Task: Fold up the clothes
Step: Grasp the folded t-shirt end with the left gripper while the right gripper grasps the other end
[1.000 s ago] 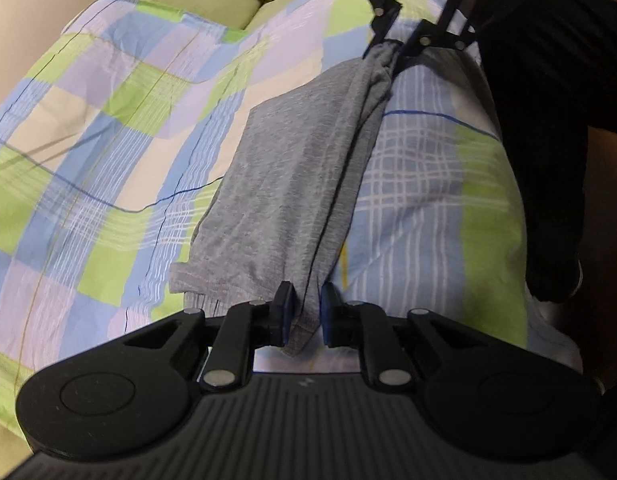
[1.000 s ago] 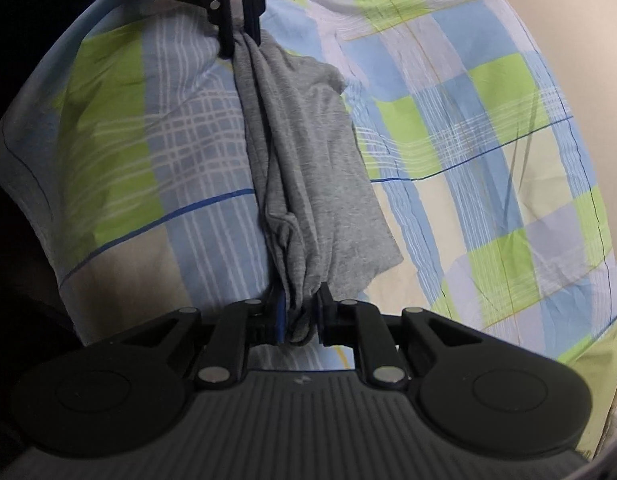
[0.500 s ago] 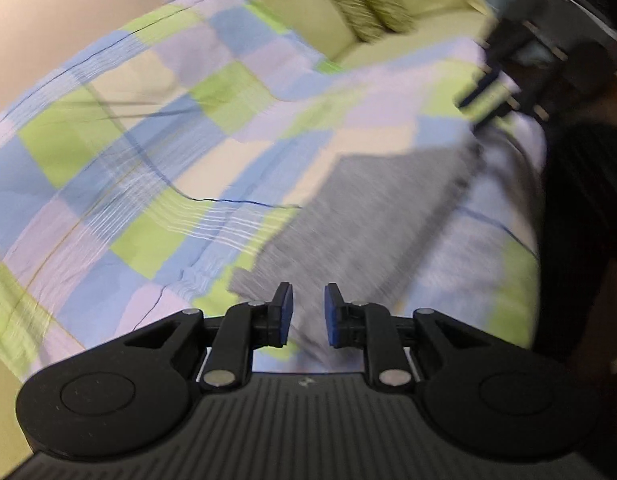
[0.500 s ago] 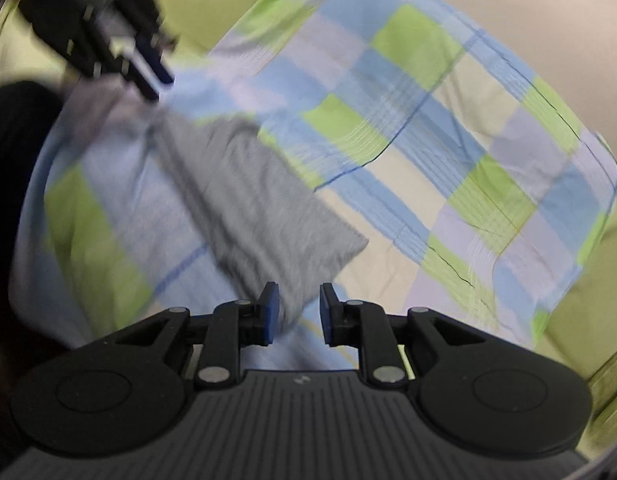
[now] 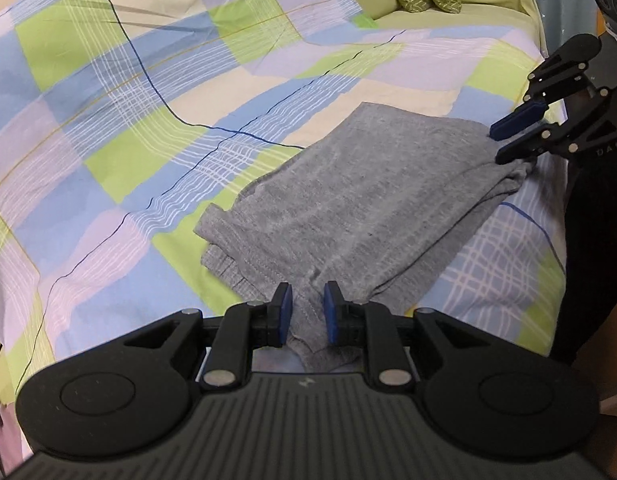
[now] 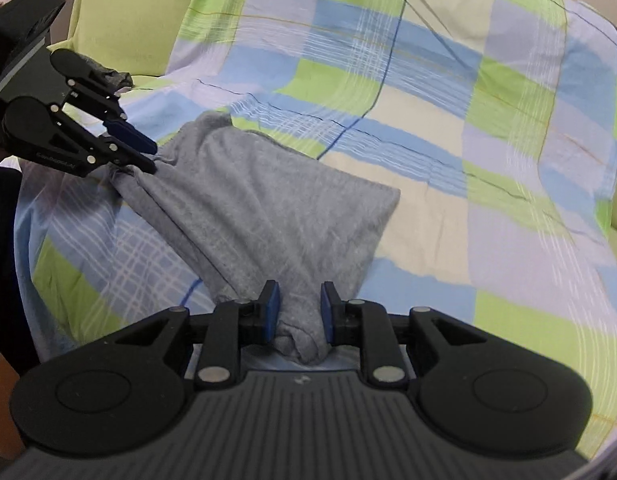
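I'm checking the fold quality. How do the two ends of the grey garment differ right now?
The end at the left gripper shows stitched hems, layers lying offset; the end at the right gripper is bunched into a rolled wad. Both ends of the grey garment sit between open jaws on the plaid sheet.

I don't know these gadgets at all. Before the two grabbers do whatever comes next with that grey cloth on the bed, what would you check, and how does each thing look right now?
1. Left gripper has cloth between its fingers: ok, a corner of the grey garment lies in the gap, but the jaws stand apart.
2. Right gripper likewise: ok, a bunched end sits between open jaws.
3. Either grip firm: not ok, neither pinches.
4. Garment lying flat on the checked bedsheet: mostly ok; both ends are bunched.
5. Edges lined up: cannot tell; layers stick out at the left gripper's end.
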